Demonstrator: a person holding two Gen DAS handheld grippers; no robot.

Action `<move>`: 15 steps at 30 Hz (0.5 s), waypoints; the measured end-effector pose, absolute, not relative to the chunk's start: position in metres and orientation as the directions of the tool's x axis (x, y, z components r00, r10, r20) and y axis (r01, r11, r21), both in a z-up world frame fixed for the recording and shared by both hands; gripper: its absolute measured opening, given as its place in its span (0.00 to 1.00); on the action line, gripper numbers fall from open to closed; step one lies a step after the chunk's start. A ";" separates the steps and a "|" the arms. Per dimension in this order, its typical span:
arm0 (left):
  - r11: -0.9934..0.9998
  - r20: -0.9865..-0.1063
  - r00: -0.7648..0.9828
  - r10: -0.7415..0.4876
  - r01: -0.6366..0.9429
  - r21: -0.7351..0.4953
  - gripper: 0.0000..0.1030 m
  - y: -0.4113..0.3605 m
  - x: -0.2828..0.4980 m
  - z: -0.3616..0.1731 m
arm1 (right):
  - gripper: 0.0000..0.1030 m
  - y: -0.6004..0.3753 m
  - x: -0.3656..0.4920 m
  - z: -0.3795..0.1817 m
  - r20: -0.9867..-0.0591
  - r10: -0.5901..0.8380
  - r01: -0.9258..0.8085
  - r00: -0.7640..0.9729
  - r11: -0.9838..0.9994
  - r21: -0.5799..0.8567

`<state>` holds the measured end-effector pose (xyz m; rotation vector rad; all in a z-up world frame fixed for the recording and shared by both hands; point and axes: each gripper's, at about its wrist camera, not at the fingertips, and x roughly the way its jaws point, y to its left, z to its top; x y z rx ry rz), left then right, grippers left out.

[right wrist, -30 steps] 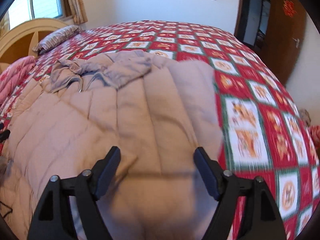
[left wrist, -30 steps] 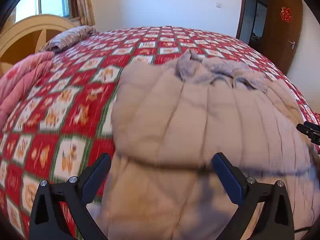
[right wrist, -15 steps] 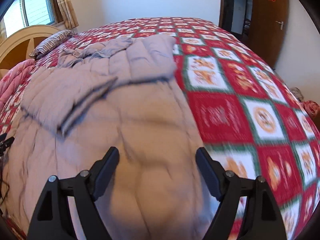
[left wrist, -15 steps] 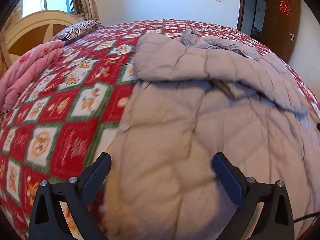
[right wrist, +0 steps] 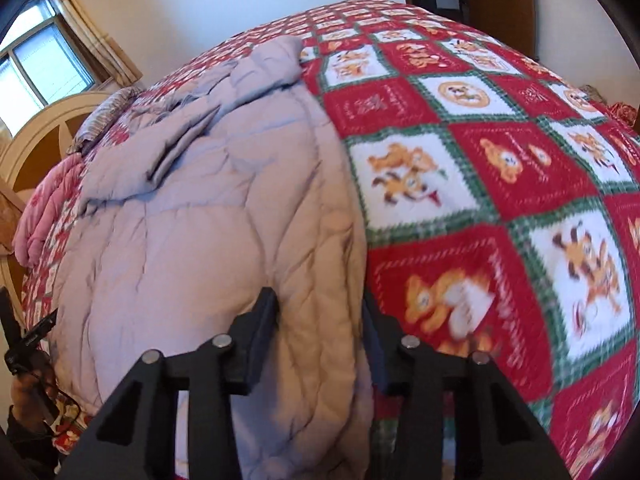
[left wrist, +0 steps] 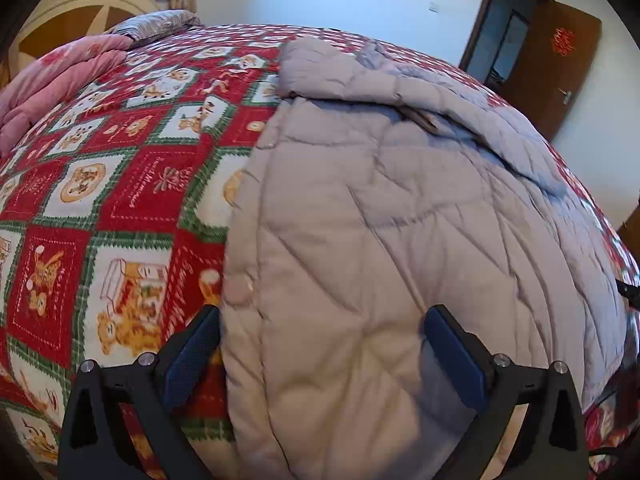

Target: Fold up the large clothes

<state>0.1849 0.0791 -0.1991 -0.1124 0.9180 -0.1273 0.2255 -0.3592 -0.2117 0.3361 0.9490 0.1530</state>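
Illegible script on red bedspread (left wrist: 132, 196) squares

Left gripper (left wrist: 320, 344): black frame, blue pads (left wrist: 192, 356), silver screws; right gripper (right wrist: 320, 336) seemingly alike.

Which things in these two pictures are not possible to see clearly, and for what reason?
- Left wrist view: the near hem of the grey padded coat is cut off by the bottom edge, between the open fingers of the left gripper.
- Right wrist view: the right gripper has just been closing on the coat's edge; the padding hides the pads, so contact is unsure.
- Right wrist view: the bedspread pictures are blurred.
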 end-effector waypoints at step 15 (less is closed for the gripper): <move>0.976 -0.765 0.608 -0.215 0.160 -0.147 0.40 0.072 0.151 -0.196 | 0.28 -0.351 0.171 -0.226 -0.738 0.298 0.024 0.605 0.920 0.391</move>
